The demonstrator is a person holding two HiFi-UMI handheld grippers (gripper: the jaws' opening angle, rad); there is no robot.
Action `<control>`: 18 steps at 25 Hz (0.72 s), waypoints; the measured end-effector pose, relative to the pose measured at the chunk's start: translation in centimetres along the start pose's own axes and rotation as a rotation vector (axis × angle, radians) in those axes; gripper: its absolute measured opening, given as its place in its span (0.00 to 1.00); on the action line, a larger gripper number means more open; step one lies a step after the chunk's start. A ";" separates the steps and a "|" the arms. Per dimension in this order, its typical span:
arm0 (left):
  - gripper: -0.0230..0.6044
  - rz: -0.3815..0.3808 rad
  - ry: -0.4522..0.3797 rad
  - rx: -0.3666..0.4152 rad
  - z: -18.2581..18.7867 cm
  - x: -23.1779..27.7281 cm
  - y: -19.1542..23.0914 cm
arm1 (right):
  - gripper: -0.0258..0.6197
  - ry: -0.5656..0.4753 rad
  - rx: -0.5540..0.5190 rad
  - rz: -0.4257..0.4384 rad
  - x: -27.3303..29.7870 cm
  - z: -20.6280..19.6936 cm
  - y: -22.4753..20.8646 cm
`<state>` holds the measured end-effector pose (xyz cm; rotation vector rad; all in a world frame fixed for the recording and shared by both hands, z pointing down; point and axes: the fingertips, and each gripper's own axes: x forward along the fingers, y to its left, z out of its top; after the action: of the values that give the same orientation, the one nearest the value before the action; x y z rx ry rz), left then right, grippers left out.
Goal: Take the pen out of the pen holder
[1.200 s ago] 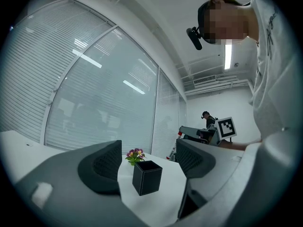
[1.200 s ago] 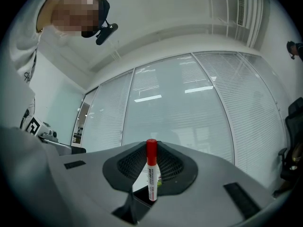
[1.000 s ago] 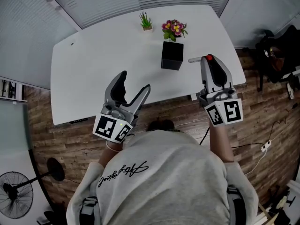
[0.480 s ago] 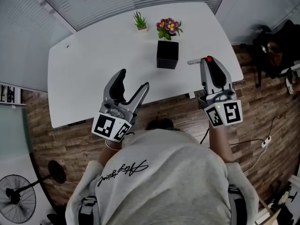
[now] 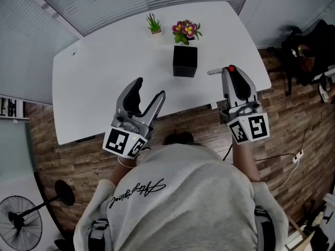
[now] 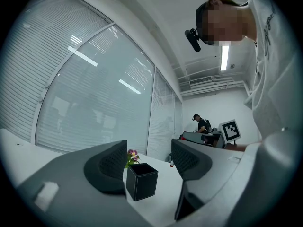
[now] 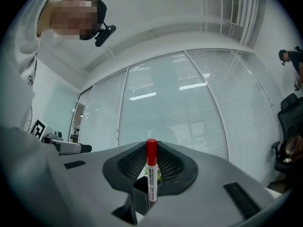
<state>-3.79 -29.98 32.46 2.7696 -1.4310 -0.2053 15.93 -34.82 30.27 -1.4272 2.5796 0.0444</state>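
Counter [image 5: 104,72]: white, left half bare.
Pen [image 7: 151,171]: clamped crosswise in the right gripper's [image 5: 230,72] narrow jaws, as a second ago; out of the holder [image 5: 185,60], apart to its right.
Holder: black, open-topped, upright just before the flowers [image 5: 186,30].
Left gripper [image 5: 149,89]: jaws wide, just been closing slightly, nothing between them.
Edges: both grippers at the counter's near edge, the right one by its right corner.

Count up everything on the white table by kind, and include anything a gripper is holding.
Potted plants: 2, a green spiky potted plant and a pink flowering potted plant
Black square pen holder: 1
Red-capped white marker pen, in the right gripper: 1
Total: 4
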 end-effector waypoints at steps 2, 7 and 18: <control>0.47 -0.001 -0.001 0.002 0.0 0.0 0.0 | 0.13 0.001 0.002 -0.001 -0.1 0.0 0.0; 0.41 -0.003 0.000 0.005 -0.1 0.3 0.0 | 0.13 0.003 0.007 -0.002 0.0 -0.4 -0.2; 0.17 0.009 0.011 0.015 -0.3 0.7 0.4 | 0.13 0.003 0.011 0.005 0.5 -0.6 -0.4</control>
<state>-3.65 -30.83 32.71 2.7713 -1.4478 -0.1800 15.93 -35.52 30.75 -1.4178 2.5825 0.0291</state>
